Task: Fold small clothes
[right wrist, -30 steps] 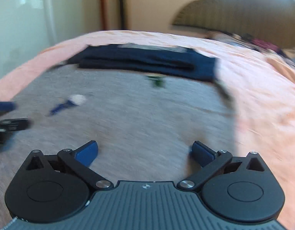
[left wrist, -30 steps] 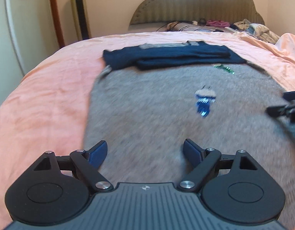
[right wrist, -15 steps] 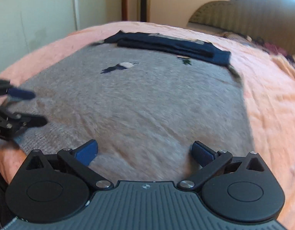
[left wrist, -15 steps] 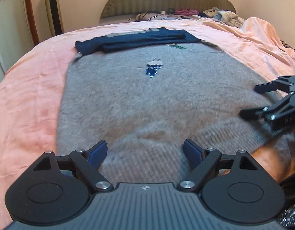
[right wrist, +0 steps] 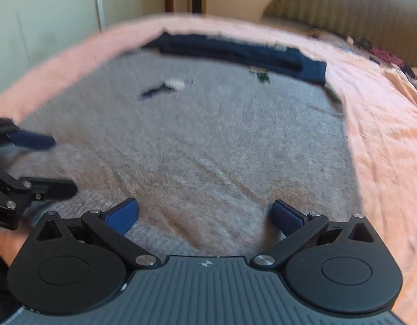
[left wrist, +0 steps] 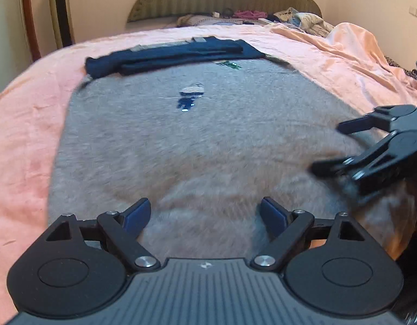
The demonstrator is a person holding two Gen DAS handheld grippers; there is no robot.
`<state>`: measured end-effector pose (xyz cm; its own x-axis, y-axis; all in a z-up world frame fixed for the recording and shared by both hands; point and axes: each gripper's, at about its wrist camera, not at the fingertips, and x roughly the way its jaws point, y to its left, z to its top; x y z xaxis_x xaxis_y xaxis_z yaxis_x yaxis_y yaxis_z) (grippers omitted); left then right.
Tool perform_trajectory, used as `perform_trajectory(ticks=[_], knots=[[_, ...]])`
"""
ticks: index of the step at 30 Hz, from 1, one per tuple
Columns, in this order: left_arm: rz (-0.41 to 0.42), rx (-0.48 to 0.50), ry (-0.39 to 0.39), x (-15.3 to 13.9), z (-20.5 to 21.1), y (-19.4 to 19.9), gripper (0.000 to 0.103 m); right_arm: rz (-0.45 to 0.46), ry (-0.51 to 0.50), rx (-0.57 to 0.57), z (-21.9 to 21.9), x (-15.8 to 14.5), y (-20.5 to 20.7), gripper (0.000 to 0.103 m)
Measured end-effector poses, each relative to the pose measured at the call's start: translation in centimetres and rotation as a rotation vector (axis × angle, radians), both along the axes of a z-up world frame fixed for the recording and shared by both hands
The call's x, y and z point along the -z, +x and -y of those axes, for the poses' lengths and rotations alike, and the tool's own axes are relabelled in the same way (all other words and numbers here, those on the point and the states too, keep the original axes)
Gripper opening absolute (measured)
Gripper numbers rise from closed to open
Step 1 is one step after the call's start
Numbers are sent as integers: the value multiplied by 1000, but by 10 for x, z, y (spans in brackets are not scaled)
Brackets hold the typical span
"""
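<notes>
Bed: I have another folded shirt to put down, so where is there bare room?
Bare pink sheet lies left of the grey sweater, and more right of it. The headboard end is crowded with a clothes pile; navy sleeves cover the sweater's far edge.

Pink bed [left wrist: 24,140], grey sweater [left wrist: 208,146], navy garment [left wrist: 176,54]

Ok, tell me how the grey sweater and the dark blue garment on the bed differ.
The grey sweater lies spread flat across the pink bedcover; the dark blue garment is folded into a narrow strip. The grey sweater covers far more of the bed than the blue garment. The sweater has a small figure on its front; the blue garment looks plain. The blue one overlaps the sweater's far edge. Both lie untouched, neither held by tongs.
</notes>
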<state>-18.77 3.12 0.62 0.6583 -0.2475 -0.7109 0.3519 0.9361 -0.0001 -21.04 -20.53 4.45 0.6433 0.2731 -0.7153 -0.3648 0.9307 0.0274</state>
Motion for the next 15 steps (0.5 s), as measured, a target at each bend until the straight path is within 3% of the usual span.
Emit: perform_trajectory(ticks=[3, 6, 8, 10, 13, 15], knots=[[35, -149, -34, -11, -40, -22, 89, -33, 28, 124, 41, -8, -19, 103], [-5, -340, -165, -17, -90, -29, 89, -85, 225, 218, 91, -19, -39, 103], [-110, -431, -352, -9, -125, -24, 89, -184, 392, 278, 123, -14, -39, 103], [-156, -458, -522, -7, -145, -23, 89, -262, 563, 319, 150, -5, -36, 103], [-296, -381, -802, 6, -160, -7, 89, -386, 858, 327, 176, 11, -23, 103], [-387, -332, -925, 22, -162, 3, 89, -448, 1000, 313, 182, 25, -14, 103]])
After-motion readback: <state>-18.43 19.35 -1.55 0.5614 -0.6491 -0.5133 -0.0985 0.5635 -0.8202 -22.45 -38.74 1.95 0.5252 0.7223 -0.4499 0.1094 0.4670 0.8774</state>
